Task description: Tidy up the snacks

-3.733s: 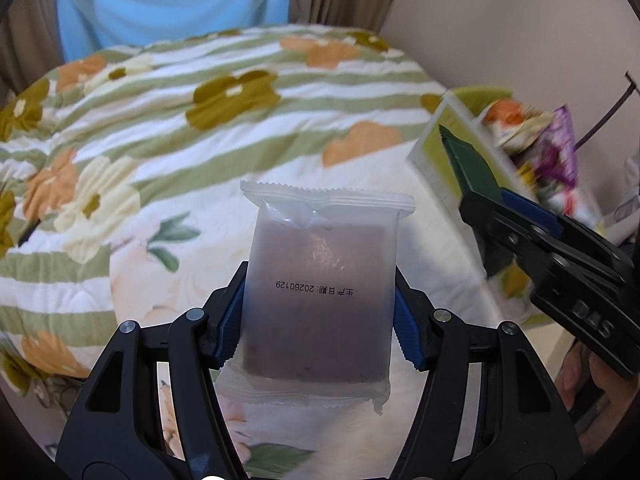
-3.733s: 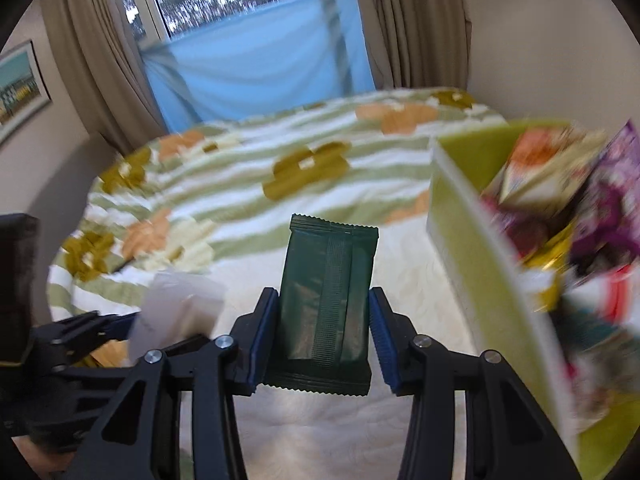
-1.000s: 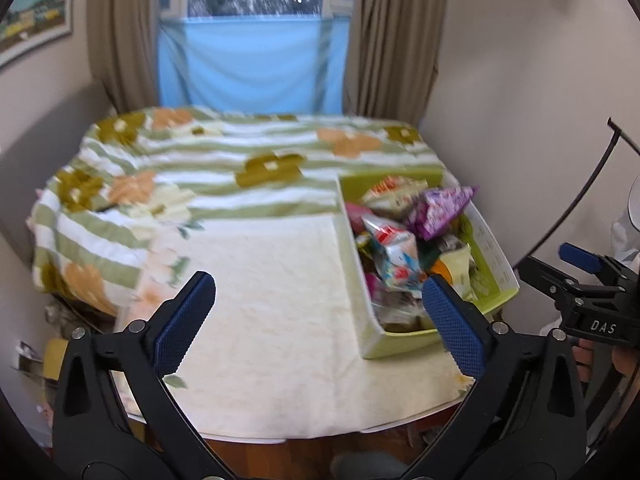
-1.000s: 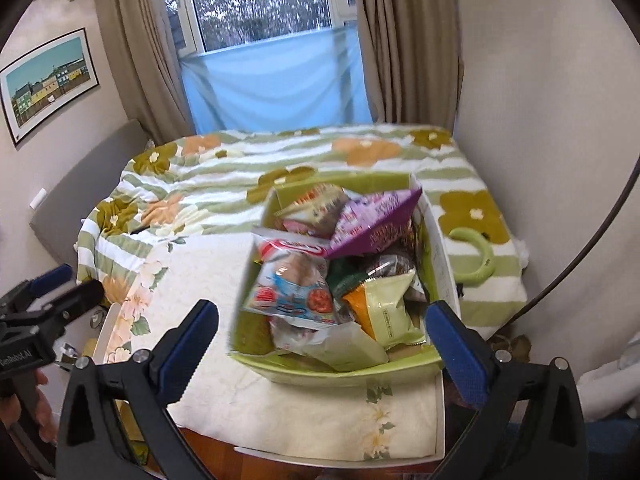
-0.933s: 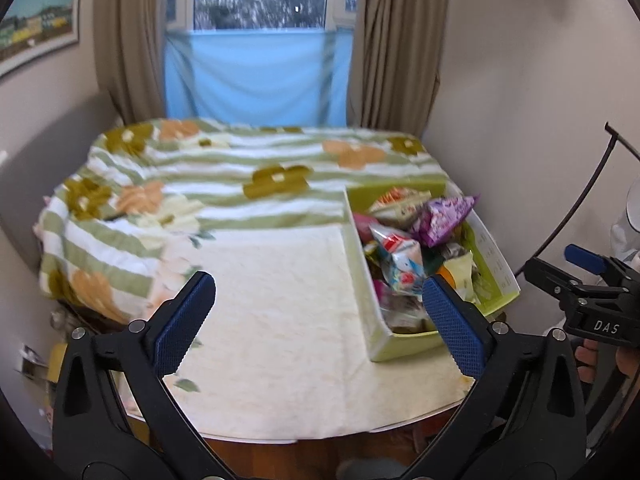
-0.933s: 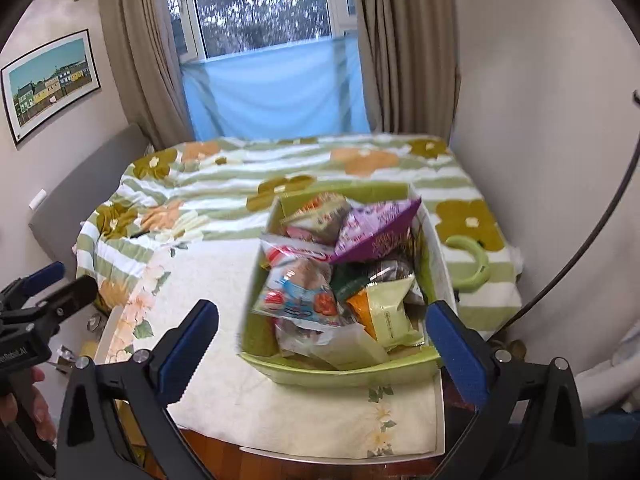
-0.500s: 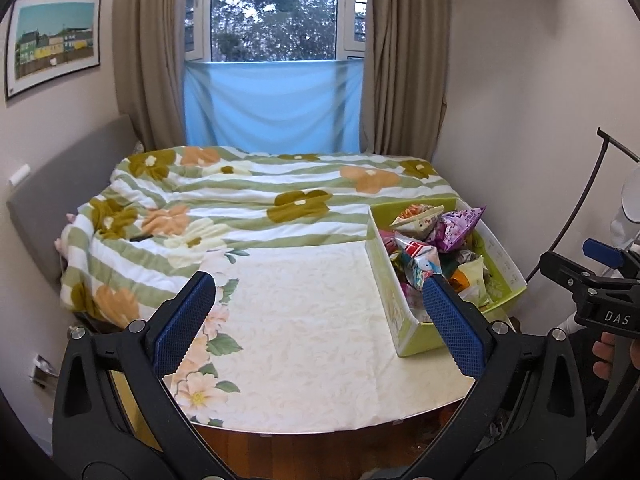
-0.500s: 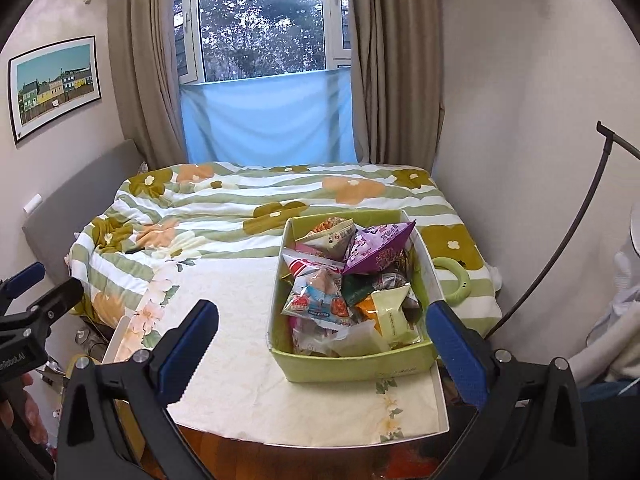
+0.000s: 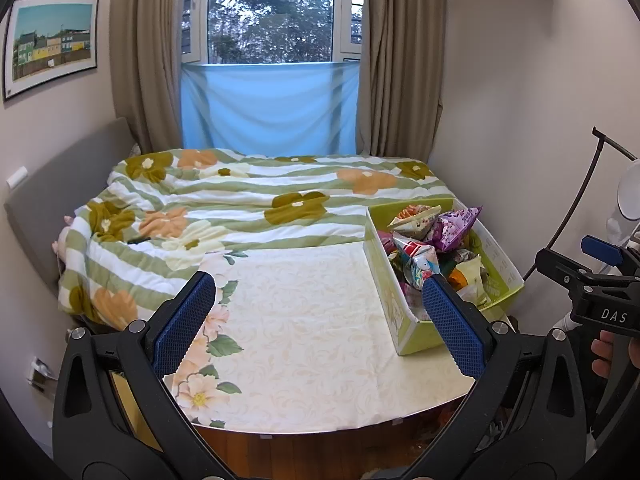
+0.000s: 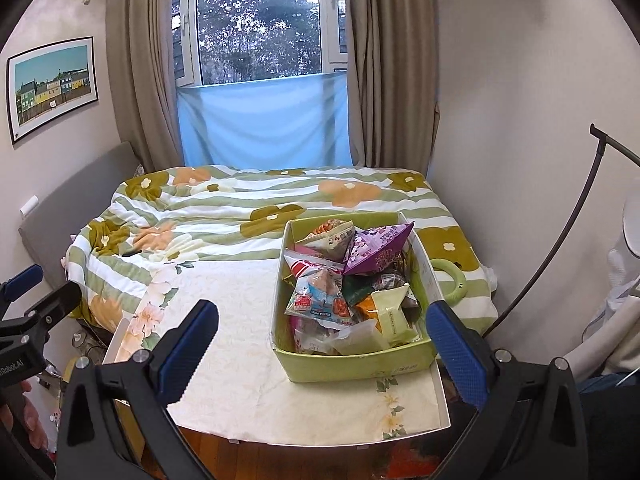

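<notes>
A green box (image 10: 360,364) full of snack packets stands at the right of a table with a cream cloth (image 10: 240,332). A purple packet (image 10: 378,252) and a red and white packet (image 10: 320,300) lie on top. The box also shows in the left wrist view (image 9: 416,334). My left gripper (image 9: 320,324) is open and empty, held back above the table's near edge. My right gripper (image 10: 322,344) is open and empty, back from the box. Each gripper appears at the edge of the other's view.
A bed with a green striped, flowered quilt (image 9: 240,208) lies behind the table. A window with beige curtains (image 10: 256,40) is beyond. A wall is close on the right. A black lamp arm (image 10: 560,240) curves at the right. Wooden floor shows below the table edge.
Both grippers held snack packets 3.7 s ago and are now open and empty. Over the last second both have pulled back and up from the table, so the whole room shows.
</notes>
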Available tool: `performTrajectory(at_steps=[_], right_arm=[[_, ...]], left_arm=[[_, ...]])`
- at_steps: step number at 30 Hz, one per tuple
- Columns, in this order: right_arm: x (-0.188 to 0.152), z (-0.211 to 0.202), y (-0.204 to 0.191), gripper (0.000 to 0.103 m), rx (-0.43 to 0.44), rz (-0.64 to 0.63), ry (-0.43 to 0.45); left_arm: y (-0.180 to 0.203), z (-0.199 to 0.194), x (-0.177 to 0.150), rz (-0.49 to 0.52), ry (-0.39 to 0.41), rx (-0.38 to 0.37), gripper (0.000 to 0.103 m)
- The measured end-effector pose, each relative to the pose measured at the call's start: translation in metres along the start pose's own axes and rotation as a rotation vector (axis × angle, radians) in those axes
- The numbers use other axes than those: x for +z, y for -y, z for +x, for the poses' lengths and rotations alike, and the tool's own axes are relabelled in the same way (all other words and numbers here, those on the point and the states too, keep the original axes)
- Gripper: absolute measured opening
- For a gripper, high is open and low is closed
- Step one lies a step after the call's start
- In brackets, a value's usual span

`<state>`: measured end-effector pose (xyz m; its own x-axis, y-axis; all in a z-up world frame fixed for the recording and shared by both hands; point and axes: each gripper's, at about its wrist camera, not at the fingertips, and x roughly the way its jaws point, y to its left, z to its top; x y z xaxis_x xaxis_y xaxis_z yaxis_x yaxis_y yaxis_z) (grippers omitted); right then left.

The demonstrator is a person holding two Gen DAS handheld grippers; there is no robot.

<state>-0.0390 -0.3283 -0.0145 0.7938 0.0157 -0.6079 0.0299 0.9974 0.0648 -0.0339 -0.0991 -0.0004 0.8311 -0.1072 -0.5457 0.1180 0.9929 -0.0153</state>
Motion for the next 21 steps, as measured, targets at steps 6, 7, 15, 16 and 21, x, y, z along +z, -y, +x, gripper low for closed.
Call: performTrajectory(at_steps=[6, 7, 15, 16, 21], right_arm=[[-0.0003, 0.0016, 0.0005, 0.103, 0.002, 0.002, -0.002], [-0.0003, 0.0015, 0.0005, 0.103, 0.003, 0.002, -0.002], [-0.0017, 0.0054, 0.0029, 0.103, 0.000, 0.002, -0.008], [-0.0019, 0.0057, 0.0034, 0.103, 0.000, 0.001, -0.009], [-0.0020, 0.0068, 0.0048, 0.103, 0.000, 0.001, -0.010]], left_arm=[[-0.0002, 0.0000, -0.0002, 0.000, 0.001, 0.003, 0.103], [0.0005, 0.0015, 0.0005, 0.000, 0.001, 0.003, 0.103], [0.0029, 0.0035, 0.0003, -0.002, 0.001, 0.007, 0.103], [0.0026, 0.0031, 0.0006, -0.002, 0.001, 0.007, 0.103], [0.0045, 0.0028, -0.0015, -0.006, 0.000, 0.009, 0.103]])
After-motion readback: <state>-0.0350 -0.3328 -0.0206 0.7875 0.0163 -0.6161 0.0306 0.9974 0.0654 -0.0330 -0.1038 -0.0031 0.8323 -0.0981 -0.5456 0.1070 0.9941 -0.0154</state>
